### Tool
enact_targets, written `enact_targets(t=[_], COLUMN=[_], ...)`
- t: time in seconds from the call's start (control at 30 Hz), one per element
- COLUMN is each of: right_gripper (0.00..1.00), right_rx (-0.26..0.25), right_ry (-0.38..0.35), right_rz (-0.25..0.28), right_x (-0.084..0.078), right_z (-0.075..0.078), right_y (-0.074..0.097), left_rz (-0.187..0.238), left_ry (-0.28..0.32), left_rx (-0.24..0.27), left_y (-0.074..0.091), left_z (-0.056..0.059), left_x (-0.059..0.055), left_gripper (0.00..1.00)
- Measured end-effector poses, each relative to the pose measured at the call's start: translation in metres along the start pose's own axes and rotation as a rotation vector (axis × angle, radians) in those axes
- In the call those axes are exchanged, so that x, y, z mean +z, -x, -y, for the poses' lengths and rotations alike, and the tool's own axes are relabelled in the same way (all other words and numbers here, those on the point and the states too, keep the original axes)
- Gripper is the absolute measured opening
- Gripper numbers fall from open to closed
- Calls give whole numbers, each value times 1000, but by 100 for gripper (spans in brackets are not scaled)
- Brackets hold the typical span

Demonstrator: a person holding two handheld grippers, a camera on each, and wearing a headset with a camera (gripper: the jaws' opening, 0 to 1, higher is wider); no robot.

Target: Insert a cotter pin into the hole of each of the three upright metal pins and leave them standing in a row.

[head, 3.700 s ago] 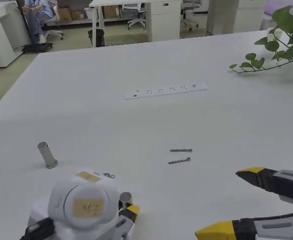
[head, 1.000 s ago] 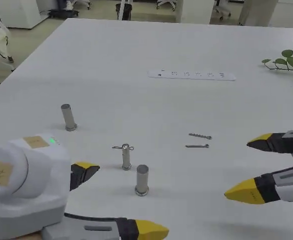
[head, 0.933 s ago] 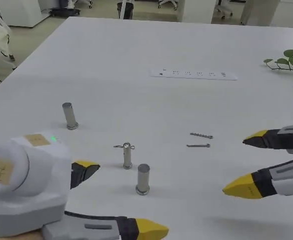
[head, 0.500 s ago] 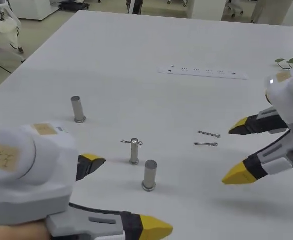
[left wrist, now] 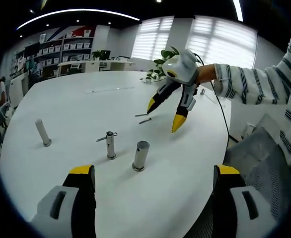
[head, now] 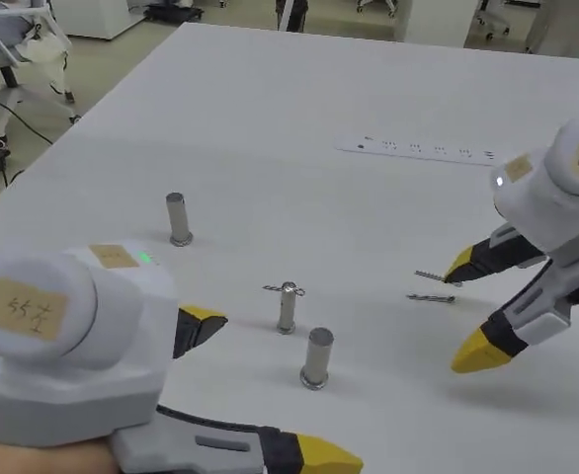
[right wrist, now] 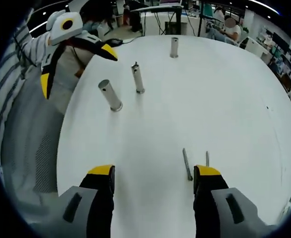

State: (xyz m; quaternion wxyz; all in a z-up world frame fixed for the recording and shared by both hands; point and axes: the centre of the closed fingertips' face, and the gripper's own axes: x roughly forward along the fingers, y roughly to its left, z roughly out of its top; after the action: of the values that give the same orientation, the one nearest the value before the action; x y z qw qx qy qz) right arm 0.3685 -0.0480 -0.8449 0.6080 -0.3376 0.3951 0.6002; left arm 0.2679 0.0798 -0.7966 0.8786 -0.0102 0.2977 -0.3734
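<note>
right gripper (head: 465,312) moved beside cotter pins (head: 431,297), wide-open, empty | left gripper (head: 270,388) wide-open, empty

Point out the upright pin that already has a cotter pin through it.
Head view, mid-table: the pinned upright pin stands just behind and left of the nearest bare pin, with the other bare pin farther off to its left.

The head view looks down across the white tabletop (head: 270,109) from its near edge. The two gripper views sit low above it, facing each other; all share three upright grey metal pins (head: 288,308).
</note>
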Motion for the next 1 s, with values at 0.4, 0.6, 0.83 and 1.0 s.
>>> enact_targets(t=[0.4, 0.6, 0.83, 1.0], right_gripper=[60, 53, 50, 39], right_rx=[45, 34, 22, 15], right_ry=[-26, -25, 0, 9], right_rz=[-51, -53, -86, -102], right_x=[-13, -12, -14, -14], right_z=[10, 15, 15, 16], right_y=[-16, -15, -15, -14], left_rz=[-19, -29, -17, -22], left_ry=[-5, -17, -27, -29], left_rx=[-25, -38, -39, -34], left_y=[-5, -7, -7, -5], left_z=[3, 8, 9, 9], left_x=[-6, -8, -6, -7], left_gripper=[93, 91, 90, 92])
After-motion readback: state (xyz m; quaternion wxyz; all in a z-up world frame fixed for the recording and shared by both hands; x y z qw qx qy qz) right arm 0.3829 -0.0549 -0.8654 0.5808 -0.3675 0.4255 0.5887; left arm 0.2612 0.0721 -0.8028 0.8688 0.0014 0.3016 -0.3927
